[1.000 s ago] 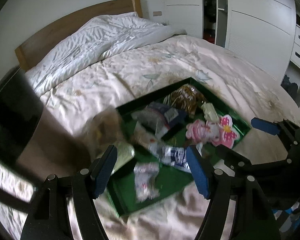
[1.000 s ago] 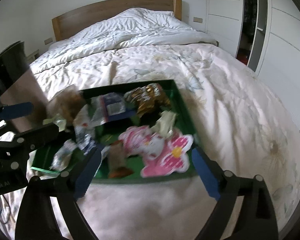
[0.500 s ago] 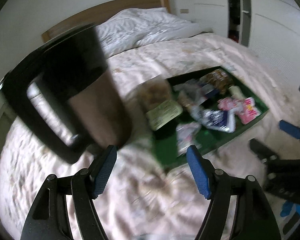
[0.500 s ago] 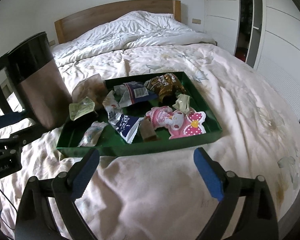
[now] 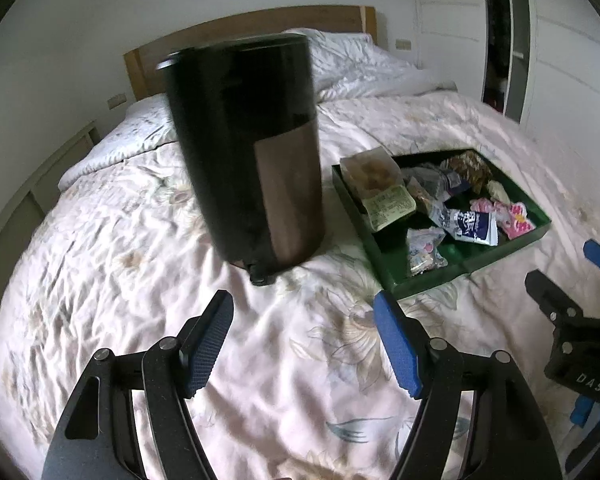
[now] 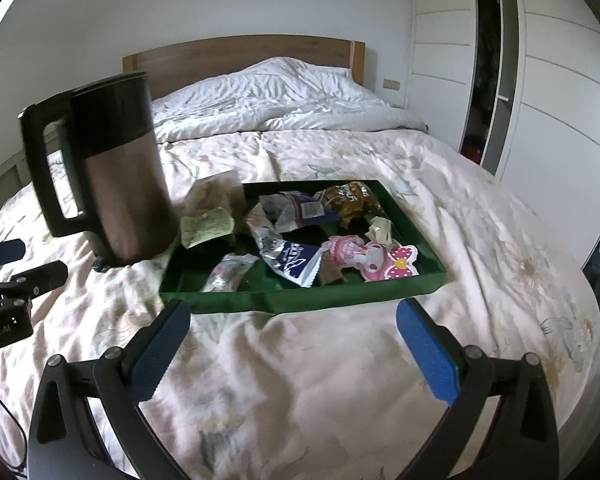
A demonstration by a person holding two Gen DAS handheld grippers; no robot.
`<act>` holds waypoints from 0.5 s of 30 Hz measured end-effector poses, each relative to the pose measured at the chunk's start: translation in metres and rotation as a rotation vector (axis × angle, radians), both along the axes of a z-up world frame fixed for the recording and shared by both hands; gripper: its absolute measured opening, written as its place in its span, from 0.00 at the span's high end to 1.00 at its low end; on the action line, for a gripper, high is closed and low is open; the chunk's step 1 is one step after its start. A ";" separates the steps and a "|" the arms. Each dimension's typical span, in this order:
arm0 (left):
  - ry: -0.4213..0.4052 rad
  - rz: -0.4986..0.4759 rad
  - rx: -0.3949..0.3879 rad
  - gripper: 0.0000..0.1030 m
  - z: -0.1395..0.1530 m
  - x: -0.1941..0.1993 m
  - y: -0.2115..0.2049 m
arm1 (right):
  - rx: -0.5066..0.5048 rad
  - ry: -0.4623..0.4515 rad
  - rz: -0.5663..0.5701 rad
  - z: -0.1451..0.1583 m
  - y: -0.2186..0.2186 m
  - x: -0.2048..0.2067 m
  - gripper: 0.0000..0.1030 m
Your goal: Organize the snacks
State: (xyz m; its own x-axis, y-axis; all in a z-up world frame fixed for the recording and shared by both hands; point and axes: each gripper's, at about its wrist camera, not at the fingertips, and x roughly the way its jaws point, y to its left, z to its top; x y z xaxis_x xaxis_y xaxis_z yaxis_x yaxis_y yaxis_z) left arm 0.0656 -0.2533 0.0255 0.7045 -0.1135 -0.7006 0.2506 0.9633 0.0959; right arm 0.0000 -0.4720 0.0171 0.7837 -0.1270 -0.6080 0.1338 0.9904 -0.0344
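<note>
The left gripper [image 5: 302,344] is hanging at the bottom of the left wrist view with its blue pads spread apart and nothing between them, only rumpled floral bedding [image 5: 120,264] showing in the gap. Directly above it, at the centre of the frame, a tall dark kettle [image 5: 252,152] with a bronze metal side is standing upright on the quilt, blocking the headboard [image 5: 260,24] behind. The green tray [image 5: 432,284] is lying to the right of the kettle, near it, heaped with crinkled snack packets [image 5: 466,224], a pale labelled bag [image 5: 388,206] leaning over its near left rim. The right gripper [image 5: 572,304] is edging in at the right border. In the right wrist view, the right gripper [image 6: 294,340] is sitting at the bottom, pads wide apart and gripping nothing, with open soft quilt between it and the tray's [image 6: 340,300] near wall. The rectangular tray is filling the middle of the frame, foil and plastic snacks [image 6: 296,258] and a pink dotted packet [image 6: 392,266] jumbled inside. The kettle [image 6: 116,184], handle turned left, is standing just beside the tray's left end. White panelled wardrobes [image 6: 556,80] are lining the right edge.
</note>
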 end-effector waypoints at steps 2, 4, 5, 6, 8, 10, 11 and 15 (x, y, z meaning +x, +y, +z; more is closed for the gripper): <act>0.006 -0.007 -0.021 0.35 -0.002 -0.004 0.007 | -0.001 0.005 0.000 -0.001 0.004 -0.003 0.00; 0.021 -0.021 -0.028 0.35 -0.004 -0.007 0.011 | 0.002 0.013 -0.003 -0.002 0.009 -0.007 0.00; 0.027 -0.024 -0.029 0.35 -0.005 -0.009 0.013 | 0.005 0.018 -0.004 -0.003 0.010 -0.009 0.00; 0.034 -0.026 -0.026 0.35 -0.006 -0.010 0.014 | 0.007 0.023 -0.004 -0.004 0.011 -0.010 0.00; 0.045 -0.031 -0.006 0.35 -0.009 -0.013 0.017 | 0.011 0.035 -0.008 -0.007 0.012 -0.013 0.00; 0.060 -0.037 0.006 0.35 -0.012 -0.013 0.017 | 0.016 0.044 -0.011 -0.009 0.012 -0.015 0.00; 0.065 -0.040 0.010 0.35 -0.014 -0.013 0.017 | 0.018 0.048 -0.012 -0.010 0.012 -0.017 0.00; 0.064 -0.054 0.022 0.35 -0.016 -0.015 0.018 | 0.005 0.055 -0.016 -0.010 0.011 -0.019 0.00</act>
State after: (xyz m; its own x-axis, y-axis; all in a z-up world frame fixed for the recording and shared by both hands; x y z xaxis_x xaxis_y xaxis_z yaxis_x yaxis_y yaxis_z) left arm 0.0506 -0.2349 0.0098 0.6513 -0.1343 -0.7469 0.3081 0.9463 0.0985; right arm -0.0188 -0.4609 0.0071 0.7468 -0.1362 -0.6509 0.1481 0.9883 -0.0369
